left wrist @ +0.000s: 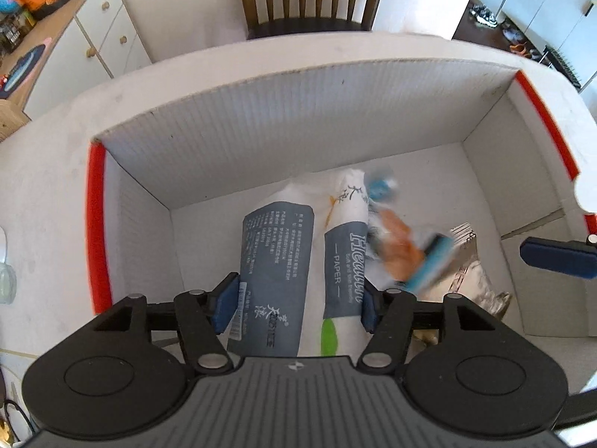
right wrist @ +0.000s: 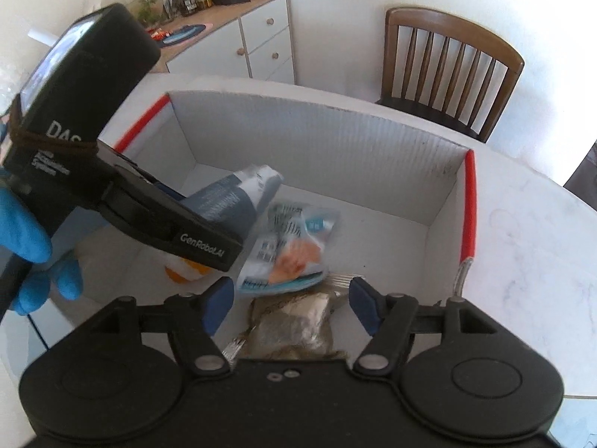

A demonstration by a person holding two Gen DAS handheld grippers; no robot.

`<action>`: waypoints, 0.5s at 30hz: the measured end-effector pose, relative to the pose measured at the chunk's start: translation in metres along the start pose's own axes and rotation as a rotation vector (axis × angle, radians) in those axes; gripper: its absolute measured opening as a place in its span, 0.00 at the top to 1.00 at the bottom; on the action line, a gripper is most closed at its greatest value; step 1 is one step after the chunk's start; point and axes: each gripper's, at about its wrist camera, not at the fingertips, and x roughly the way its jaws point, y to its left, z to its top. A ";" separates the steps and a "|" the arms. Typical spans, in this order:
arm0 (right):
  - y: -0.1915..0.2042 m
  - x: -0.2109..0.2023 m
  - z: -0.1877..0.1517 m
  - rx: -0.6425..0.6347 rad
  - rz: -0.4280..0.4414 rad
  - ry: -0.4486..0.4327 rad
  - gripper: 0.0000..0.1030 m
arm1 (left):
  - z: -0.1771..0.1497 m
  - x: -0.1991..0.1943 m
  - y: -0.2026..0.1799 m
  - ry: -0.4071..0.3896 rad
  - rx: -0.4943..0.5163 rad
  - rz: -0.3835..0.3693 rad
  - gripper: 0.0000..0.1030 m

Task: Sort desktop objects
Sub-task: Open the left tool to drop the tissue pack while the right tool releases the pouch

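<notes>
showing blue glove (right wrist: 26,239) only right view; left tongs (left wrist: 294,308) loosely straddle tissue pack (left wrist: 276,261), right tongs (right wrist: 289,308) wide, empty

Wood chair (right wrist: 453,63), white cabinet (right wrist: 266,43) w/ knobs, daylight.

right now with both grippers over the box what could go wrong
1. The tissue pack sits between the left gripper fingers, close to both pads; lifting away may drag it back out of the white box.
2. The snack packet looks blurred, perhaps mid-fall, and could land on the tissue pack rather than the floor.
3. The right gripper hangs close beside the left; they might collide when withdrawing.
</notes>
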 end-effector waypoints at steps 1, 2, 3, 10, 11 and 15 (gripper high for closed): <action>0.003 -0.006 -0.002 -0.003 0.006 -0.007 0.34 | -0.001 -0.005 0.000 -0.009 -0.002 0.001 0.39; 0.004 -0.011 -0.002 -0.009 0.013 -0.017 0.33 | 0.001 -0.007 0.001 -0.018 -0.002 0.003 0.39; 0.005 -0.017 -0.003 -0.015 0.017 -0.027 0.33 | 0.000 -0.012 0.001 -0.030 -0.002 0.002 0.39; 0.009 -0.056 -0.009 -0.035 0.035 -0.092 0.32 | -0.020 -0.059 -0.003 -0.105 -0.008 -0.028 0.39; 0.009 -0.063 -0.011 -0.035 0.039 -0.102 0.32 | -0.023 -0.063 -0.002 -0.114 -0.009 -0.031 0.39; 0.008 -0.086 -0.018 -0.036 0.048 -0.137 0.32 | -0.033 -0.084 0.002 -0.157 -0.015 -0.050 0.39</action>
